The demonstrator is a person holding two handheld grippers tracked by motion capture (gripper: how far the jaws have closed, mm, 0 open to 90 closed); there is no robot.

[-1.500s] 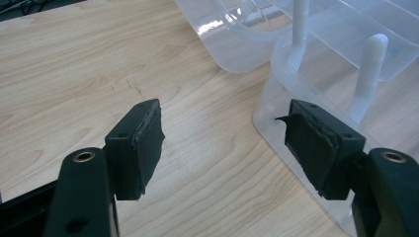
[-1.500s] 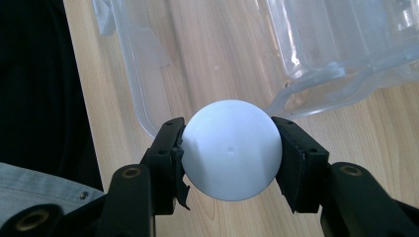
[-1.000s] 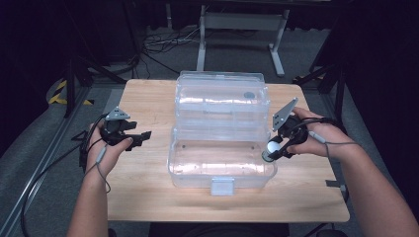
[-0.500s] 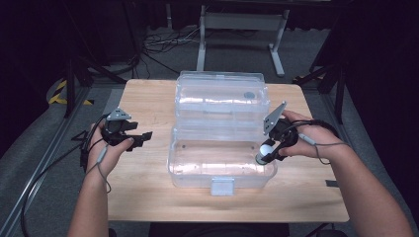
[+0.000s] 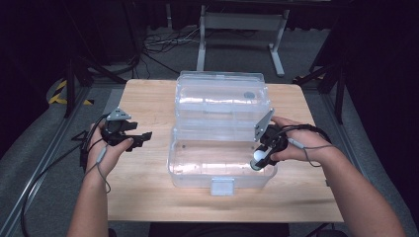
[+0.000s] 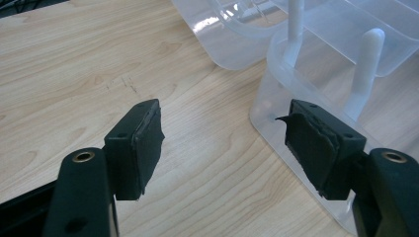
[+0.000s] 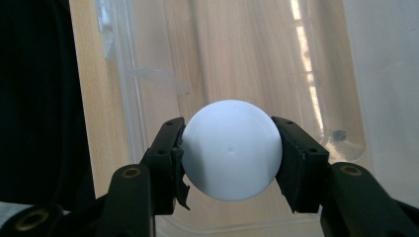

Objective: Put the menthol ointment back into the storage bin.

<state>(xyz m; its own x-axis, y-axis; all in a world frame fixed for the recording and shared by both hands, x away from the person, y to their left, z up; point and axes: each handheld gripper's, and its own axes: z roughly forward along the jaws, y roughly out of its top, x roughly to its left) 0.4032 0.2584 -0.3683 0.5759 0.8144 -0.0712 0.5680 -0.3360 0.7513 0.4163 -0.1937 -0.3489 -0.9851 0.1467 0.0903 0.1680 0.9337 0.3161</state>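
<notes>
the right gripper [image 7: 231, 158] is clamping a white ball [image 7: 231, 149] just over the near right corner of the open clear plastic box [image 5: 197, 168]; lowering and letting go are left. farther left, the left gripper [image 6: 225, 145] is hovering released over the wooden table [image 6: 74, 74].

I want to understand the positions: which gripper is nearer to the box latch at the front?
Right. The right gripper, holding a white ball, hangs over the box's right end near the latch; the left gripper stays beside the box's left wall.
</notes>
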